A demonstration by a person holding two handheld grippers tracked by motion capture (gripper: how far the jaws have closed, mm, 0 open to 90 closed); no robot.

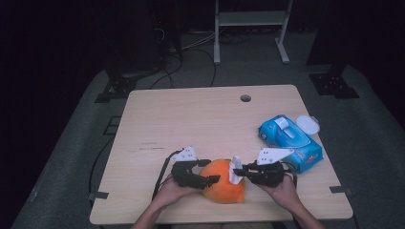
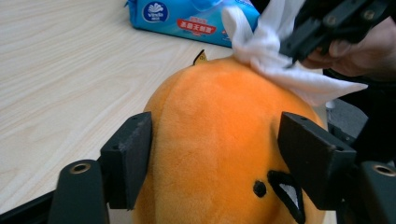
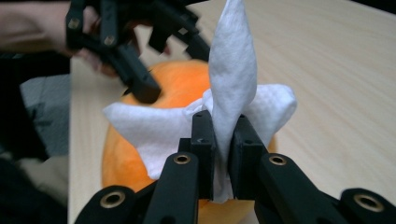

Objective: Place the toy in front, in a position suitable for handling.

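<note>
Resting near the front edge of the table (image 1: 157,124), an orange plush toy (image 1: 223,183) is flanked by the two grippers. At its left, the left gripper (image 1: 210,180) is held by the person's left hand (image 1: 168,191), and its fingers (image 2: 128,156) are set apart on either side of the toy's rounded body, the plush lying between them. In the left gripper view the left pad lies against the fur, while at the right pad contact cannot be told for certain; a firm squeeze is not evident. A small black eye and a stitched mark are seen low on the toy in that view.

On top of the toy, a white wet wipe (image 3: 224,102) is pinched by the right gripper (image 1: 239,172), whose fingers (image 3: 203,140) are closed tight on the bunched tissue, one tip of it standing upright and the sides spreading over the orange fur. The right gripper is carried by the right hand (image 1: 285,190).

Farther right, well apart from the toy, a blue pack of wipes (image 1: 290,142) lies on the table, and a round white lid (image 1: 307,125) is seen just beside its far end.
</note>
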